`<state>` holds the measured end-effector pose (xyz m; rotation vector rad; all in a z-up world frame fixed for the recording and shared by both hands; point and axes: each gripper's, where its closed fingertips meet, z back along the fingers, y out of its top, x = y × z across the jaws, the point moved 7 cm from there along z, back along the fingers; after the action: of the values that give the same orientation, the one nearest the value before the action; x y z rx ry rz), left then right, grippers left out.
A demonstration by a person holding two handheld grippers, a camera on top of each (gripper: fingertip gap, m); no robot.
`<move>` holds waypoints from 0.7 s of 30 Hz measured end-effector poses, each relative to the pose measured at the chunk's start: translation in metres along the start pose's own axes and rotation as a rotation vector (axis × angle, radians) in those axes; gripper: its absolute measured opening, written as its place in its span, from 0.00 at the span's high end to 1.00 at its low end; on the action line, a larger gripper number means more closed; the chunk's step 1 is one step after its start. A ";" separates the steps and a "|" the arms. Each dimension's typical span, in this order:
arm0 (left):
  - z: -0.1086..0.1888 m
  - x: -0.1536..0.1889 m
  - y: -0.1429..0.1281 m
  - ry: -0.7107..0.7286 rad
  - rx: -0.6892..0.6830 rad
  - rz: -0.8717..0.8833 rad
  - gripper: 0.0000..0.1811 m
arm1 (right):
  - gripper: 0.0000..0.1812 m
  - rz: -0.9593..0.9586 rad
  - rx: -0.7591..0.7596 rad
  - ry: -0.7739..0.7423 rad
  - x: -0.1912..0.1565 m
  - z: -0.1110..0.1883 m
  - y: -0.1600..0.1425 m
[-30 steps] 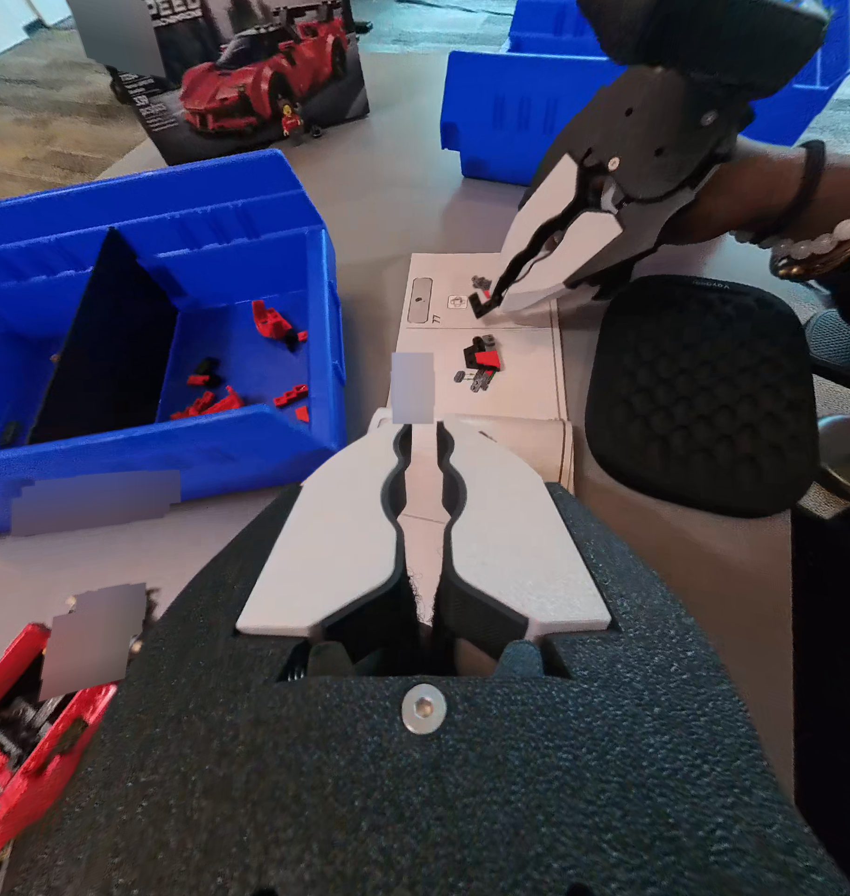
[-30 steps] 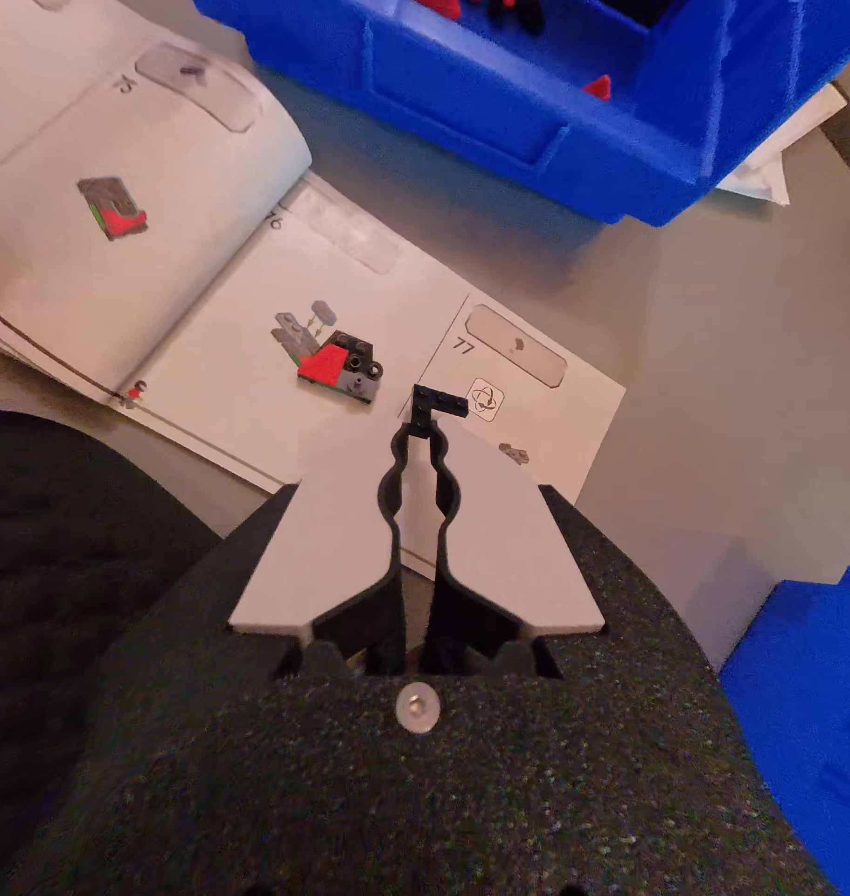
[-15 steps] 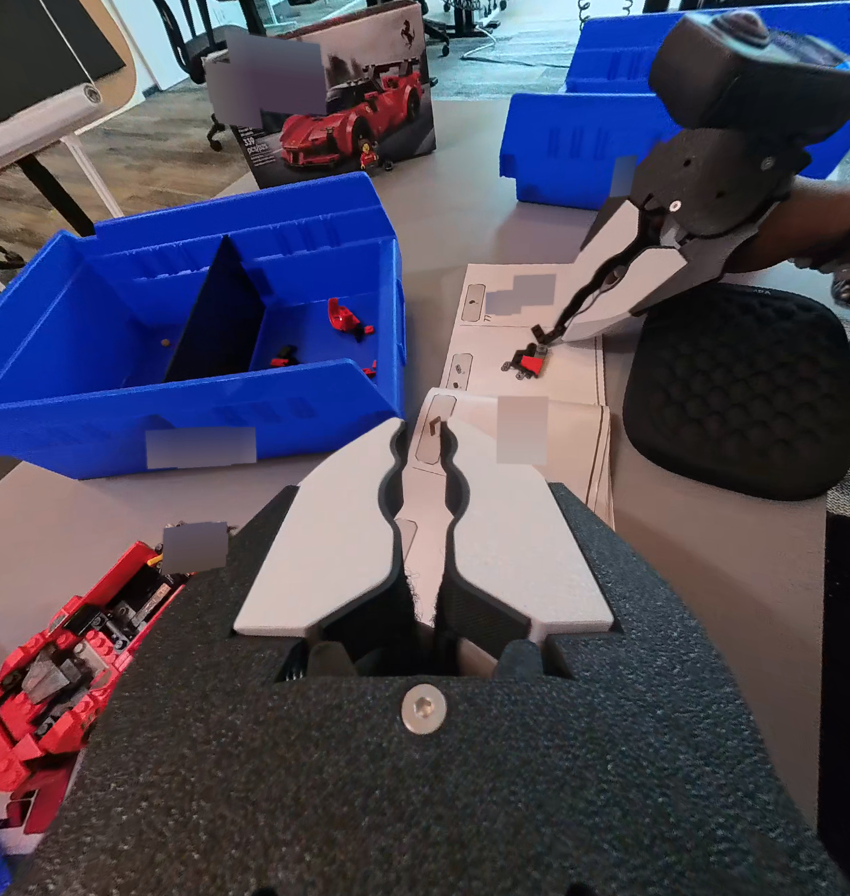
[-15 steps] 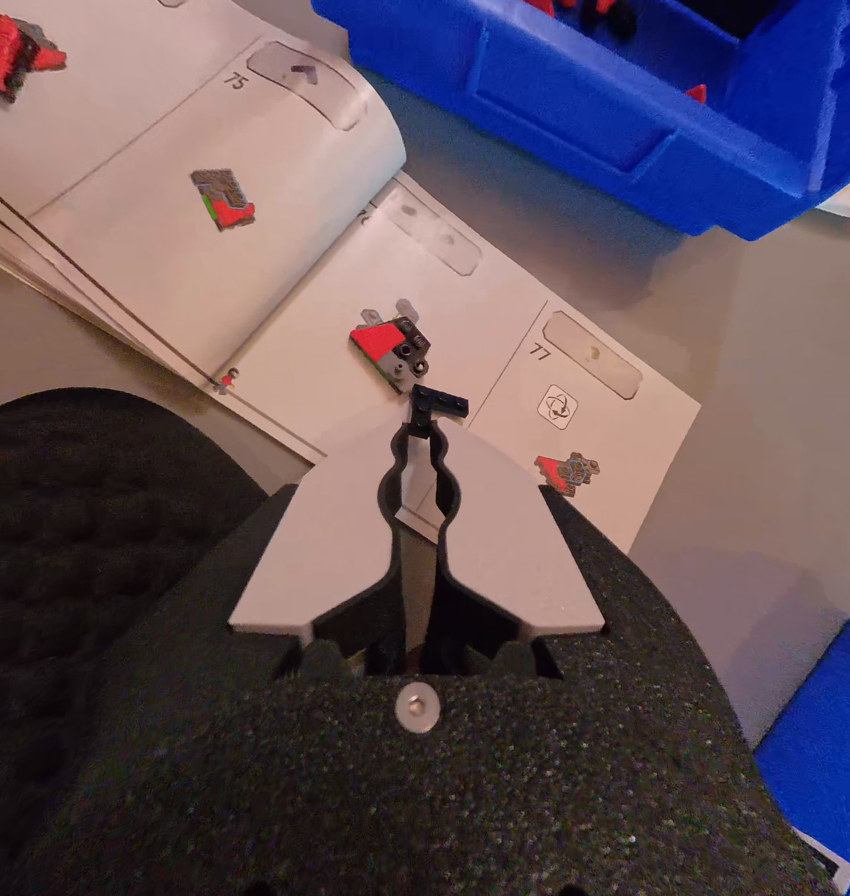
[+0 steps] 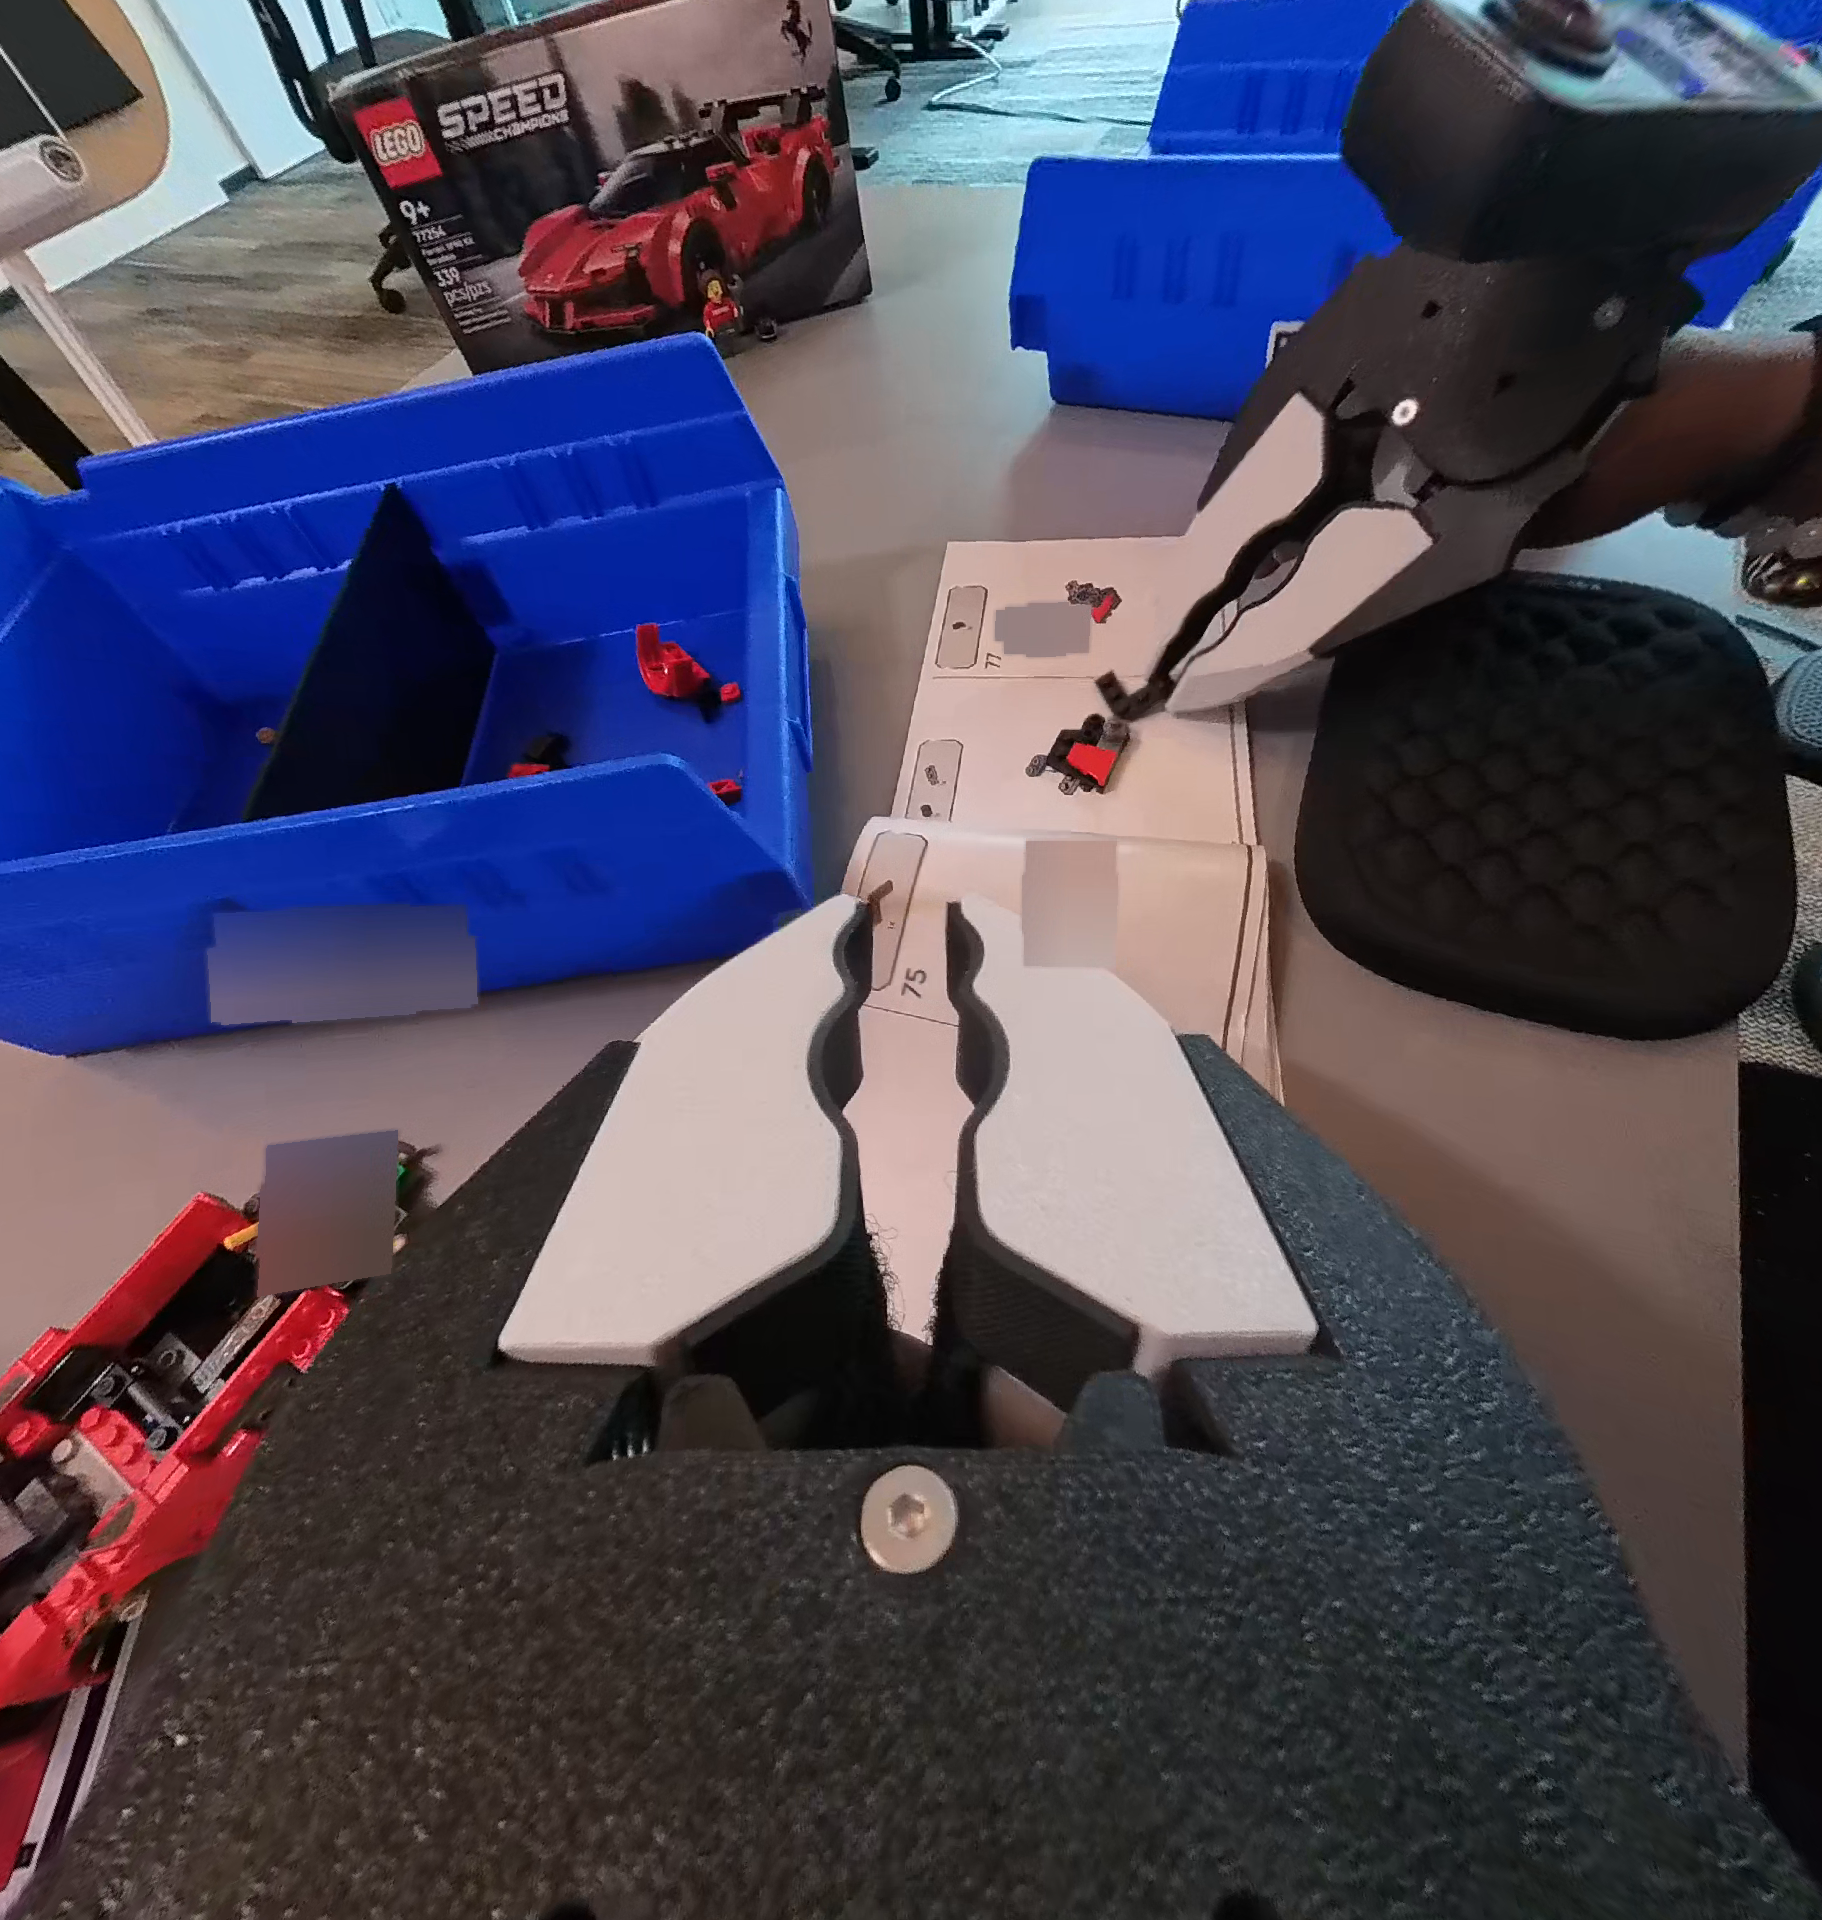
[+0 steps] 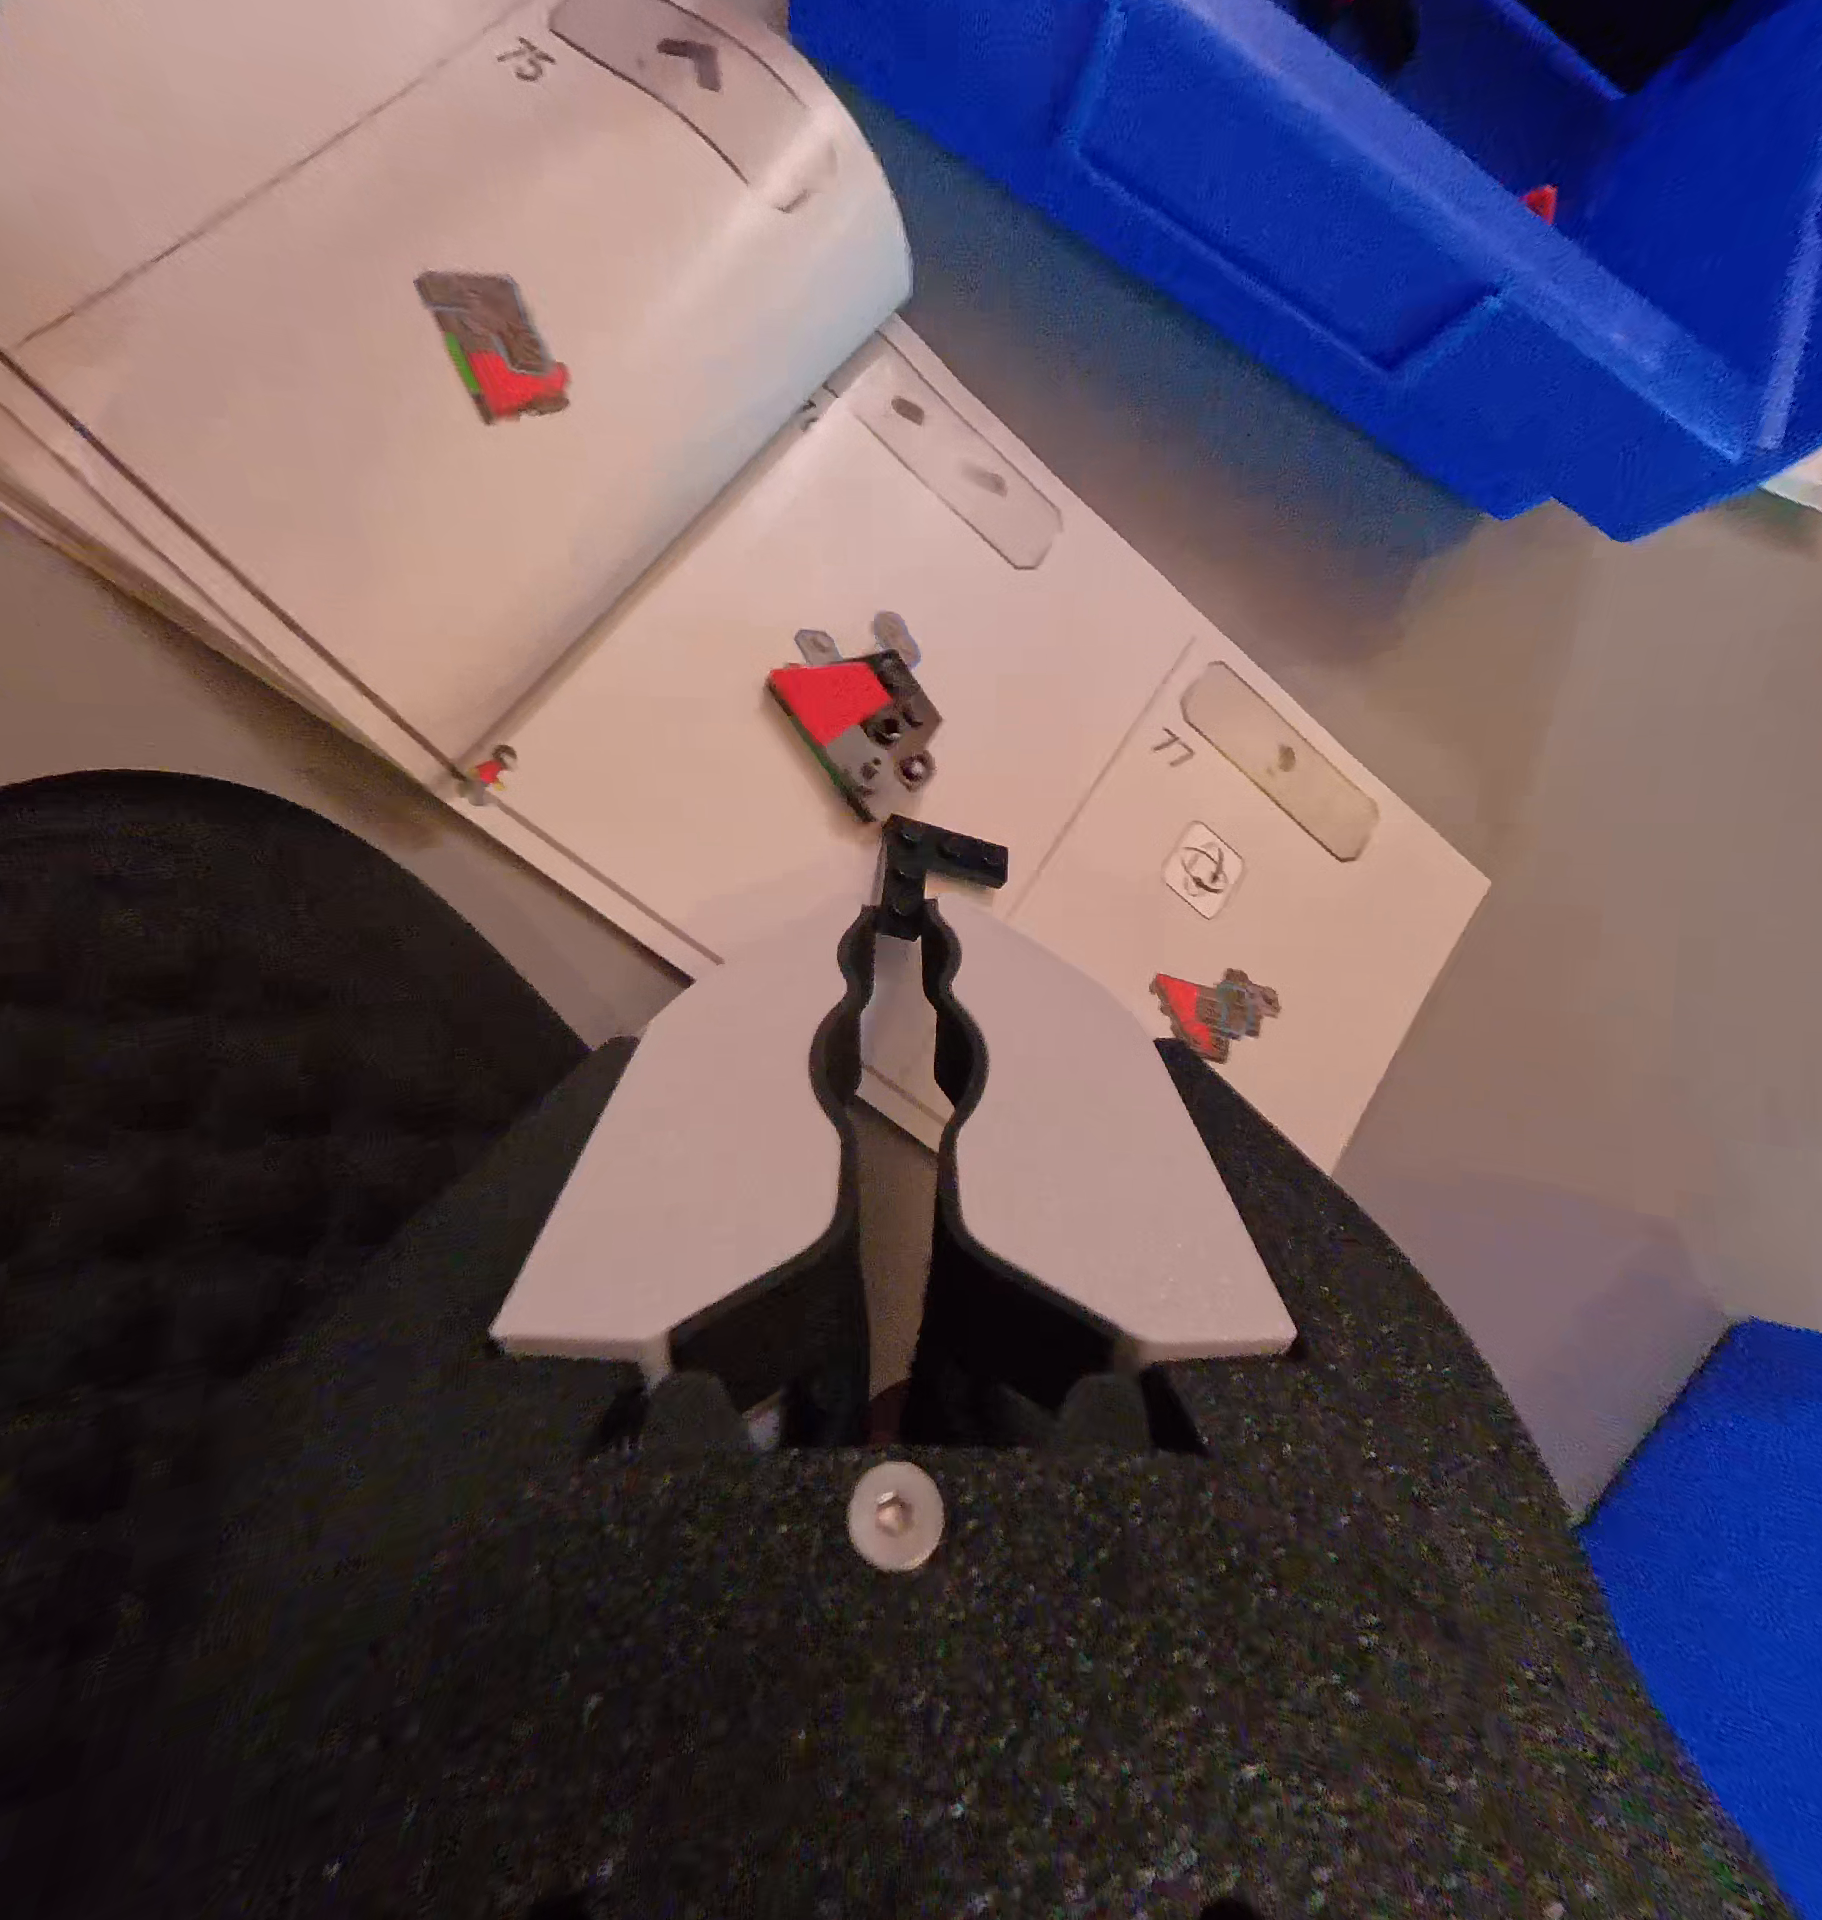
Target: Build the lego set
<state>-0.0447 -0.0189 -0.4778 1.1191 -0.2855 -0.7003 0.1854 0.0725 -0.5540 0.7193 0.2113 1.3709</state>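
Note:
My right gripper (image 6: 894, 920) is shut on a black L-shaped lego piece (image 6: 933, 857) that sticks out past its tips. It holds the piece just beside a small red, grey and black sub-assembly (image 6: 853, 717) lying on the open instruction booklet (image 6: 315, 260). The left wrist view shows the same: the right gripper (image 5: 1161, 698), the black piece (image 5: 1128, 694) and the sub-assembly (image 5: 1083, 758). My left gripper (image 5: 907, 909) hovers over the near page of the booklet (image 5: 1177, 935), jaws a narrow gap apart with nothing between them. A part-built red car (image 5: 76, 1403) lies at the lower left.
A blue bin (image 5: 367, 852) with loose red and black pieces stands left of the booklet. The set's box (image 5: 626, 187) and more blue bins (image 5: 1146, 270) are at the back. A black cushion pad (image 5: 1541, 810) lies right of the booklet. Another blue bin (image 6: 1769, 1662) shows at the right. The right gripper is farther from the part-built red car (image 5: 76, 1403), some 40 cm, than the left, some 25 cm.
The right gripper has carried the black piece from the far page corner towards the sub-assembly. The left gripper has drawn back, so more of the table and the red car show.

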 end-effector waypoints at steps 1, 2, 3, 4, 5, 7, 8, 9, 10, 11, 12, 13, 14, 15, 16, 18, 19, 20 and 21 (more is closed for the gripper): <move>0.000 0.000 -0.001 0.000 -0.002 -0.001 0.93 | 0.95 0.014 0.018 0.045 -0.006 0.001 0.004; 0.001 0.000 -0.001 0.001 -0.005 -0.002 0.93 | 0.95 0.018 0.040 0.095 -0.012 0.004 0.009; 0.001 0.000 -0.002 0.002 -0.008 -0.001 0.93 | 0.95 0.021 0.045 0.113 -0.015 0.008 0.012; 0.002 -0.001 -0.003 0.004 -0.010 0.000 0.93 | 0.95 0.031 0.032 0.102 -0.012 0.012 0.013; 0.003 -0.001 -0.004 0.006 -0.011 0.002 0.93 | 0.95 0.041 0.014 0.068 -0.005 0.016 0.013; 0.004 -0.002 -0.004 0.008 -0.007 0.005 0.93 | 0.95 0.050 0.003 0.008 0.011 0.018 0.013; 0.005 -0.003 -0.004 0.009 -0.005 0.007 0.93 | 0.95 0.068 0.022 0.023 0.015 0.017 0.015; 0.006 -0.003 -0.004 0.013 -0.004 0.006 0.93 | 0.95 0.112 0.054 0.053 0.016 0.014 0.019; 0.007 -0.003 -0.003 0.017 -0.001 0.003 0.93 | 0.95 0.167 0.081 0.064 0.017 0.009 0.023; 0.009 -0.003 -0.003 0.022 0.002 0.000 0.93 | 0.95 0.224 0.084 0.077 0.018 0.004 0.027; 0.010 -0.003 -0.003 0.025 0.006 0.000 0.93 | 0.95 0.291 0.073 0.116 0.018 -0.002 0.030; 0.012 -0.003 -0.002 0.026 0.011 0.000 0.93 | 0.95 0.362 0.066 0.163 0.017 -0.008 0.032; 0.013 -0.002 -0.002 0.026 0.015 0.001 0.93 | 0.95 0.420 0.050 0.194 0.017 -0.013 0.034; 0.014 -0.002 -0.003 0.027 0.017 0.002 0.93 | 0.95 0.458 0.023 0.206 0.020 -0.018 0.035; 0.016 -0.002 -0.003 0.030 0.016 0.005 0.93 | 0.95 0.477 0.003 0.208 0.023 -0.021 0.037; 0.018 -0.002 -0.005 0.038 0.013 0.007 0.93 | 0.95 0.491 0.013 0.245 0.027 -0.024 0.042; 0.019 -0.002 -0.006 0.040 0.014 0.008 0.93 | 0.95 0.497 0.029 0.281 0.025 -0.024 0.043; 0.021 -0.002 -0.007 0.041 0.014 0.010 0.93 | 0.95 0.507 0.037 0.298 0.024 -0.025 0.044; 0.022 -0.003 -0.008 0.045 0.015 0.012 0.93 | 0.95 0.518 0.033 0.294 0.025 -0.026 0.044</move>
<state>-0.0616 -0.0346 -0.4753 1.1445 -0.2597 -0.6625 0.1409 0.1056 -0.5417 0.6193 0.2932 1.9747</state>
